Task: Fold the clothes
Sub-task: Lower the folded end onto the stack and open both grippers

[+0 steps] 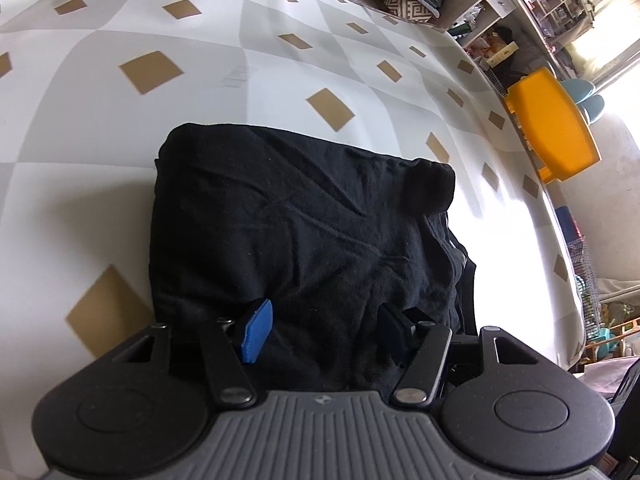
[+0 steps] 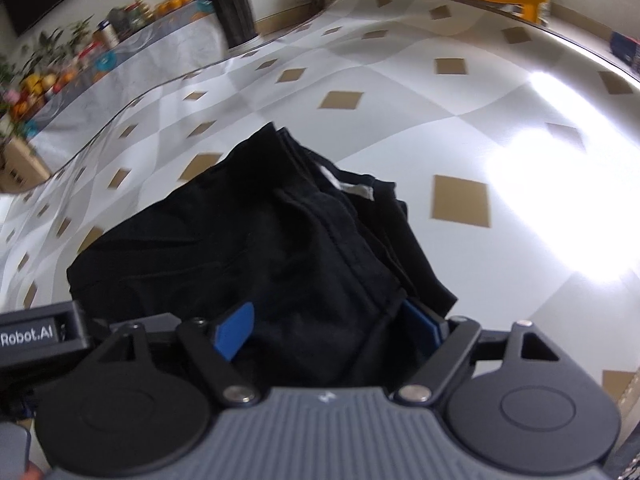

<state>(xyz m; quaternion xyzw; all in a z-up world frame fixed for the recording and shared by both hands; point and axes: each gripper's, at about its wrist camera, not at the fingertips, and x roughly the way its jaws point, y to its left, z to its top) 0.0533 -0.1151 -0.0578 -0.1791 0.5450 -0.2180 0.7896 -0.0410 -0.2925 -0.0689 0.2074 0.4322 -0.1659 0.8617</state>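
Observation:
A black garment [image 1: 300, 208] lies folded into a thick bundle on the checked tablecloth [image 1: 200, 80]. My left gripper [image 1: 325, 330] sits at the bundle's near edge, with cloth filling the gap between its blue pads [image 1: 256, 332] and pressed by them. In the right wrist view the same garment [image 2: 260, 240] shows stacked layers and a pale neck label at its far right side. My right gripper [image 2: 328, 332] stands wide at the near edge; cloth lies between its fingers but the pads [image 2: 236, 332] are clear of it.
The left gripper's body [image 2: 32, 336] is close on the right gripper's left. A yellow chair [image 1: 552, 128] stands past the table's far right edge. A counter [image 2: 80, 52] with fruit, bottles and plants runs along the back left, beside a dark planter [image 2: 236, 8].

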